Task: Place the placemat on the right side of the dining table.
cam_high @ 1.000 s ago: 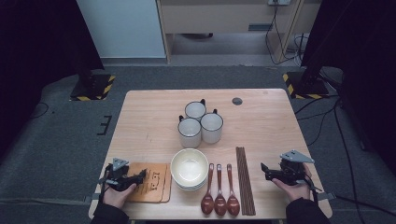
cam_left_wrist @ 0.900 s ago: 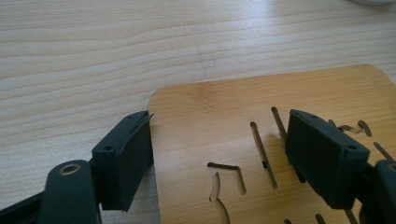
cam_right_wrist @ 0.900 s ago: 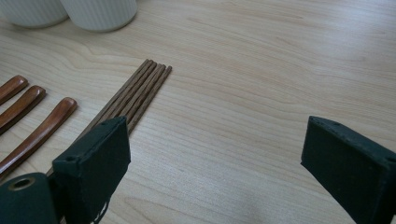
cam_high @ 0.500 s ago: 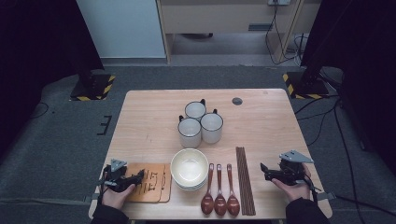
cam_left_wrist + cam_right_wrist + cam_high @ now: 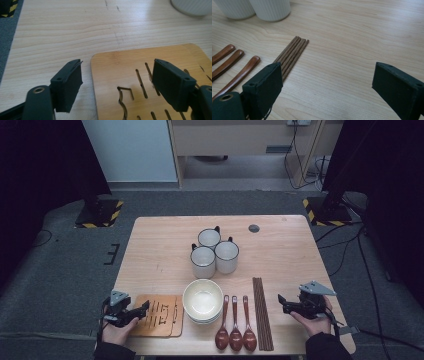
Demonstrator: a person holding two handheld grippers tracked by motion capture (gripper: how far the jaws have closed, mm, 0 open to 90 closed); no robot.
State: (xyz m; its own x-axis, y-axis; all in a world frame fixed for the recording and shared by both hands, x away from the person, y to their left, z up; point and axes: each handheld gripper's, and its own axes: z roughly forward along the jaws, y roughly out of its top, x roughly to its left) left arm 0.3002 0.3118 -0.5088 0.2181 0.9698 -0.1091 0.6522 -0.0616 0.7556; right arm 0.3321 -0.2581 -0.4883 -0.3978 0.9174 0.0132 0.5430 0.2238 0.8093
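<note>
A stack of slotted wooden mats (image 5: 160, 315) lies at the table's near left. My left gripper (image 5: 142, 309) hovers low over its left edge, open. In the left gripper view my left gripper (image 5: 117, 82) has one jaw over bare table and the other over the mat (image 5: 120, 62), with nothing pressed between the pads. My right gripper (image 5: 281, 302) rests near the table's near right, held by a hand. It is open over bare wood (image 5: 327, 82), just right of the chopsticks (image 5: 292, 53).
A stack of white bowls (image 5: 202, 300) sits beside the mats. To its right lie three brown spoons (image 5: 235, 325) and a bundle of chopsticks (image 5: 262, 312). Three white mugs (image 5: 215, 252) stand mid-table. A small dark disc (image 5: 254, 228) sits at the back.
</note>
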